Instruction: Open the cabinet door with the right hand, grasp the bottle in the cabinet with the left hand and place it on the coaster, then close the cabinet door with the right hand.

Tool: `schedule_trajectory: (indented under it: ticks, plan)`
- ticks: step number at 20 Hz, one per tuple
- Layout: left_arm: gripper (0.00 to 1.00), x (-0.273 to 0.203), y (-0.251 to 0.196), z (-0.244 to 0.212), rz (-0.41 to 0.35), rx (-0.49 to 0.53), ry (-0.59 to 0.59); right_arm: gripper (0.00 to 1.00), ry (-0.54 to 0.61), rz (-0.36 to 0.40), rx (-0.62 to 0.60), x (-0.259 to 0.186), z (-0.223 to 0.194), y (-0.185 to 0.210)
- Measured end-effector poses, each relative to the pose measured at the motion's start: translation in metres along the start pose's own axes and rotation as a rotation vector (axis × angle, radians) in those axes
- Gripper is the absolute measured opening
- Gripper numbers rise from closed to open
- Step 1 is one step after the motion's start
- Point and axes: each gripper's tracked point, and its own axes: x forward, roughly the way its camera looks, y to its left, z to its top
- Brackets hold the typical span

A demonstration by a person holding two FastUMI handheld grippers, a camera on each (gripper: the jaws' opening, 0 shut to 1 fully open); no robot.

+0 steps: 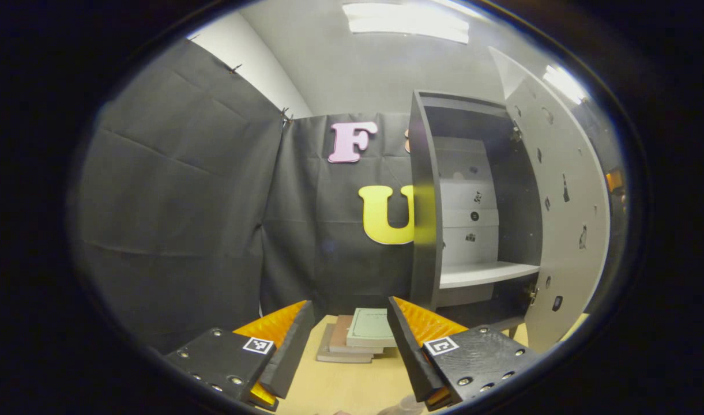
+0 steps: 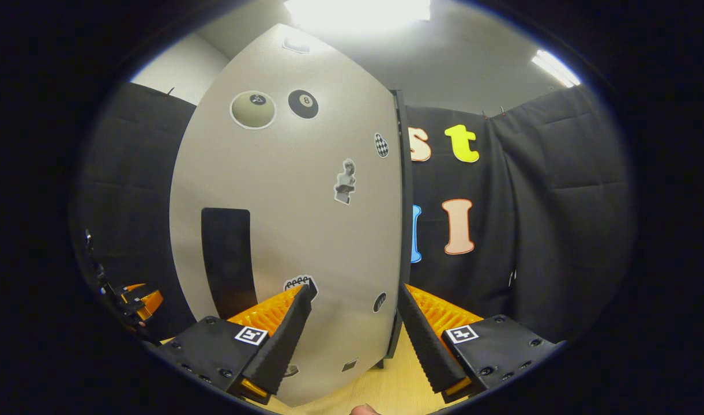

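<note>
Since the right gripper (image 2: 354, 314) straddles the cabinet door's (image 2: 288, 230) free edge with fingers spread, it could slip off; the left gripper (image 1: 350, 331) hangs open, empty.

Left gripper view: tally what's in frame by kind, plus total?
Cabinet with its door open: 1
Shelf board inside it: 1
Books in the stack on the table: 3
Left gripper, open, nothing between its fingers: 1
Total: 6
</note>
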Motion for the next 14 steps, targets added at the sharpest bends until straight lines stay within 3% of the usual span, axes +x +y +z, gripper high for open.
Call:
schedule_trajectory:
  ticks: [14]
  plan:
    - [0.76,-0.016,0.052,-0.005,0.055,0.029,0.021,0.96,-0.018,0.131,0.077,0.052,-0.003,0.072]
